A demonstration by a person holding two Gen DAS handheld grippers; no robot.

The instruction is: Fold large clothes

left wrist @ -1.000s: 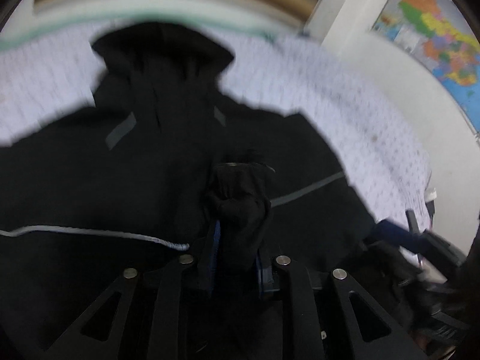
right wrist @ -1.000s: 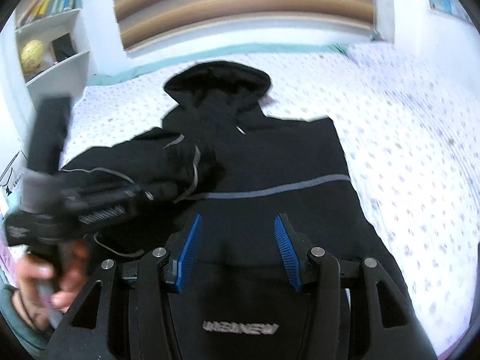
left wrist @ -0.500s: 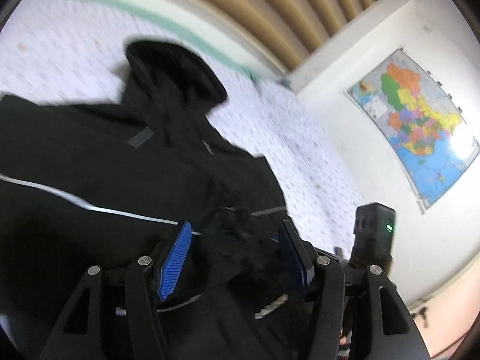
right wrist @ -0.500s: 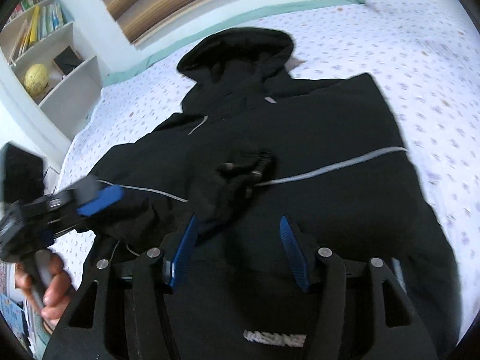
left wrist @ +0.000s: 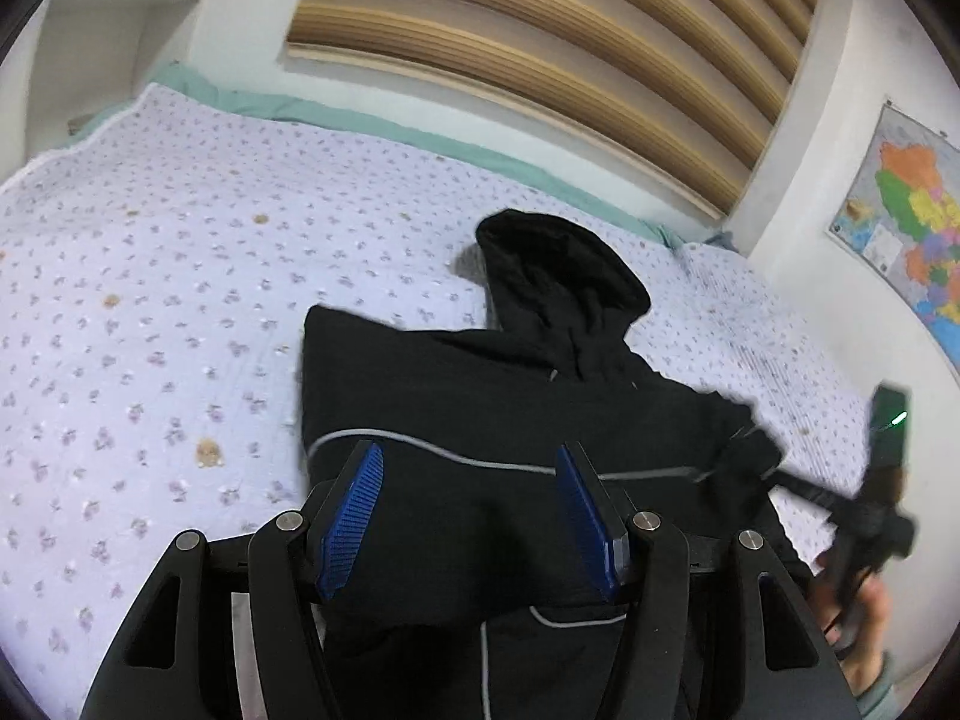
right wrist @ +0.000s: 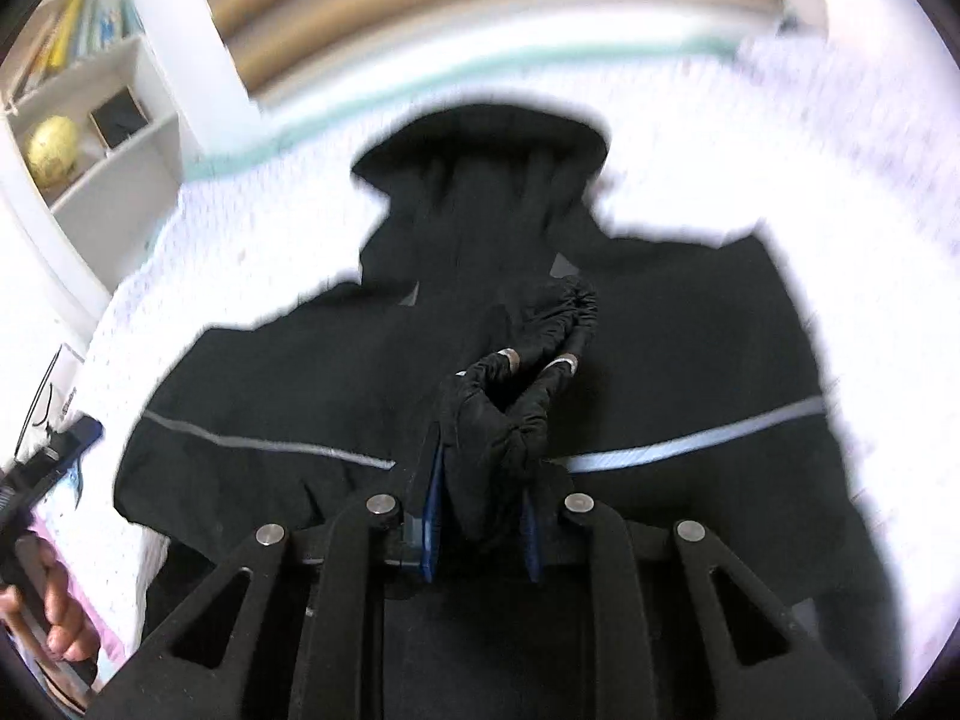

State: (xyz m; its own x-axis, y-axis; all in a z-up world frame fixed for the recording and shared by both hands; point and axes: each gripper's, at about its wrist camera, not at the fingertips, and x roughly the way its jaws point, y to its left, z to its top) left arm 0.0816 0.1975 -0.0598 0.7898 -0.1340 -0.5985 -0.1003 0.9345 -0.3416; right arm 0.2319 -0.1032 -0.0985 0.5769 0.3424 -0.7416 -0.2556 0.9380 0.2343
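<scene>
Mid-fold on a floral-sheeted bed [left wrist: 180, 300]: the right tongs [right wrist: 480, 516] are closing on the bunched cuff [right wrist: 510, 414] of a black hooded jacket [left wrist: 480, 396] spread flat there, while the left tongs [left wrist: 468, 516] hover released above its chest. Next, judging by the blurred view, the sleeve gets carried across the body. A bookshelf [right wrist: 90, 120] and wall map [left wrist: 906, 240] stand clear; nothing obstructs.

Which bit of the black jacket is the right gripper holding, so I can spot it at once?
Start at the bed with the flowered sheet, where the black hooded jacket lies spread, hood toward the headboard. At its middle, just below the hood, the right gripper is closing on a bunched sleeve cuff. It alone rises crumpled above the flat fabric.
</scene>
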